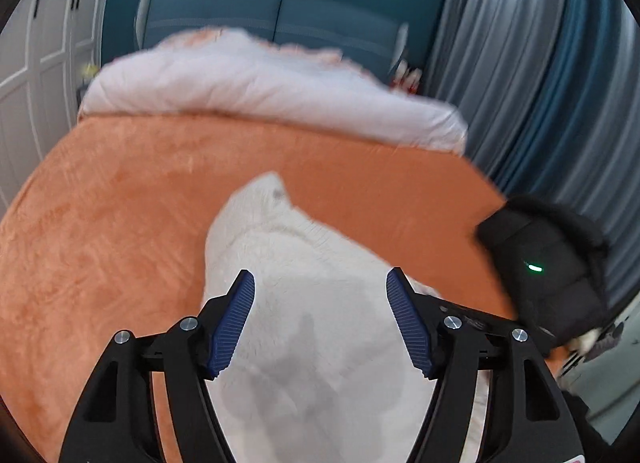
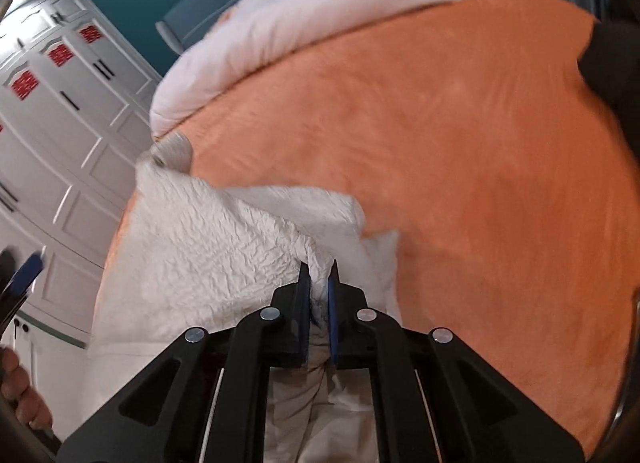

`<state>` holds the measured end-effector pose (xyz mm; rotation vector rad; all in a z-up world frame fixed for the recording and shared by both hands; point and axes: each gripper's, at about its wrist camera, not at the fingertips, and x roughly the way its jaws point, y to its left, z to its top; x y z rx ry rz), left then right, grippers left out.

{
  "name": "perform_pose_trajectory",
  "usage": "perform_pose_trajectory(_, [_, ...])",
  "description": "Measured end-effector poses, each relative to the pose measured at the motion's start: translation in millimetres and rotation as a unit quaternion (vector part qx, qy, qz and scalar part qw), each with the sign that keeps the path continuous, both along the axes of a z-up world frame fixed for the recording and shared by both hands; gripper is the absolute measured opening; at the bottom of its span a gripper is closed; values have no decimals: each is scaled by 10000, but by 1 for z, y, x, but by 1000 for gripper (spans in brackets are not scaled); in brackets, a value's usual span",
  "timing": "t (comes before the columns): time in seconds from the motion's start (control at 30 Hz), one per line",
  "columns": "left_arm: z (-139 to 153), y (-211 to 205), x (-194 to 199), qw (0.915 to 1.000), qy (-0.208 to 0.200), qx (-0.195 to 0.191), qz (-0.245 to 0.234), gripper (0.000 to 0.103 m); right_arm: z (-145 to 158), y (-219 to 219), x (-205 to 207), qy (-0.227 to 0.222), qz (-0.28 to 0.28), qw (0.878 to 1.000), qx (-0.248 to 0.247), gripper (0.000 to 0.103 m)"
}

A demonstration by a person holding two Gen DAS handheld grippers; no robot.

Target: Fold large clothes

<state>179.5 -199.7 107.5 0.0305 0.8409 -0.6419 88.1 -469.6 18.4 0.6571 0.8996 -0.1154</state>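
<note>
Bed covered by an orange fleece blanket (image 1: 120,223), a white duvet (image 1: 248,87) bunched along its far end against a teal headboard (image 1: 272,15). White wardrobe doors (image 2: 68,131) on one side of the room, grey-blue curtains (image 1: 532,75) on the other.

The garment — a white, crinkle-textured piece of clothing (image 2: 208,247) — lies on the near part of the blanket, partly doubled over, one edge running toward the bed's side nearest the wardrobe. A ribbed cuff or collar with a small button (image 2: 172,153) shows at its far corner.

Right gripper (image 2: 319,283): blue pads pressed close together, a ridge of the white fabric pinched between them. The cloth rises slightly into the grip.

Left gripper (image 1: 320,291): fingers spread wide, nothing between them, poised above the garment; the cloth below shows its shadow. In the right wrist view its blue tip (image 2: 28,269) sits at the frame's left edge, with the person's hand (image 2: 20,391) below.

A black padded object with a green light (image 1: 548,267) sits at the blanket's edge near the curtains — blurred, cannot identify it.
</note>
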Motion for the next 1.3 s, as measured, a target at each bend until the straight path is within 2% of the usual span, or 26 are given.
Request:
perform_pose_trajectory(0.1, [-44, -39, 16, 9985, 115, 538, 9, 65, -18, 1, 1, 17, -101, 9998, 158, 7])
perform_pose_trajectory(0.17, [-75, -50, 27, 9961, 416, 777, 2, 65, -31, 1, 2, 11, -184, 9995, 274, 7])
perform_pose_trajectory(0.33, [-105, -61, 14, 9909, -280, 1318, 64, 76, -54, 2, 1, -164, -320, 9977, 569, 9])
perform_pose_trajectory(0.53, [-122, -66, 12, 9897, -494, 1333, 157, 81, -72, 0, 0, -357, -485, 9937, 946, 8])
perform_pose_trajectory(0.7, [-132, -68, 14, 9875, -648, 1426, 188, 83, -77, -1, -1, -415, -537, 9922, 1049, 8])
perform_pose_trajectory(0.83, [-133, -67, 11, 9866, -740, 1443, 167, 83, -68, -3, -2, -380, -624, 9917, 1054, 12])
perform_pose_trajectory(0.87, [-132, -65, 11, 9869, -751, 1418, 149, 84, -57, -4, -6, -296, -719, 9926, 934, 18])
perform_pose_trajectory(0.97, [-128, -58, 11, 9881, -707, 1351, 179, 84, -11, 4, -33, -474, -829, 9941, 508, 22])
perform_pose_trajectory(1.03, [-115, -50, 10, 9901, -561, 1271, 183, 85, 12, 12, -54, -574, -776, 9946, 388, 40])
perform_pose_trajectory(1.07, [-108, -45, 6, 9910, -501, 1227, 202, 85, 21, 18, -69, -579, -759, 9948, 354, 59])
perform_pose_trajectory(1.1, [-99, -35, 1, 9925, -417, 1122, 233, 85, 23, 23, -81, -540, -709, 9952, 398, 65])
perform_pose_trajectory(1.2, [-74, 5, -25, 9977, -194, 627, 193, 87, 18, 42, -110, -298, -514, 9964, 604, 65])
perform_pose_trajectory(1.3, [-64, 52, -58, 9990, 128, 402, 164, 87, 6, 63, -125, -196, -407, 9954, 842, 65])
